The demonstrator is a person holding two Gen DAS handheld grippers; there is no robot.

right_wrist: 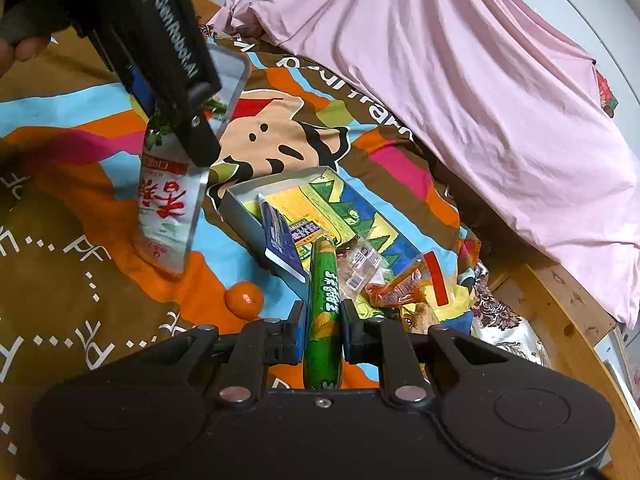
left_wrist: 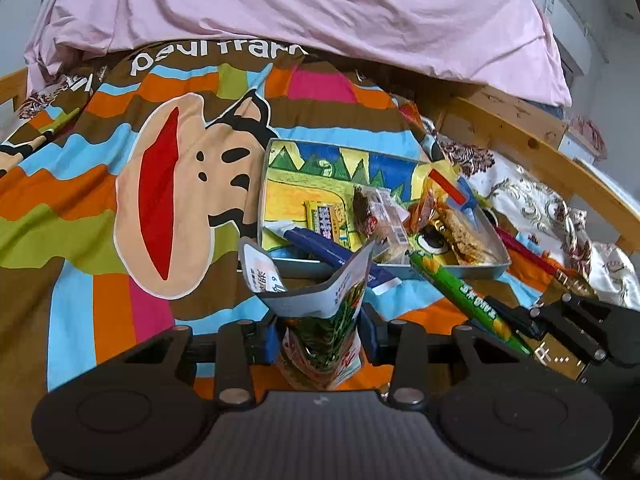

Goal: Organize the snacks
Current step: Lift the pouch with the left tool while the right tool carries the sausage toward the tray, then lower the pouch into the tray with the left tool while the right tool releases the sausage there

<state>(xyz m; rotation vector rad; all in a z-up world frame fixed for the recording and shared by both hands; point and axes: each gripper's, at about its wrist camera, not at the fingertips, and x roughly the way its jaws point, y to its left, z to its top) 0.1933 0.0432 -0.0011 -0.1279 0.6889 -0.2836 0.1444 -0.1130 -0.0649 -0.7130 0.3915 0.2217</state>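
Note:
A green-and-white snack pouch (left_wrist: 320,344) stands upright between the blue pads of my left gripper (left_wrist: 320,336), which is shut on it. In the right wrist view the pouch (right_wrist: 168,208) hangs from that gripper, its bottom edge at the bedspread, left of the box. My right gripper (right_wrist: 322,328) is shut on a long green corn sausage stick (right_wrist: 326,280), whose far end lies over the near edge of the shallow cartoon-lined box (right_wrist: 240,208). The box (left_wrist: 264,200) holds several small wrapped snacks.
A mandarin (right_wrist: 245,299) lies on the bedspread in front of the box. A blue packet (right_wrist: 280,240) leans over the box's near wall. A pink duvet (left_wrist: 320,8) is heaped behind. The wooden bed frame (left_wrist: 540,148) runs along the right. A person's hand (right_wrist: 20,48) shows at top left.

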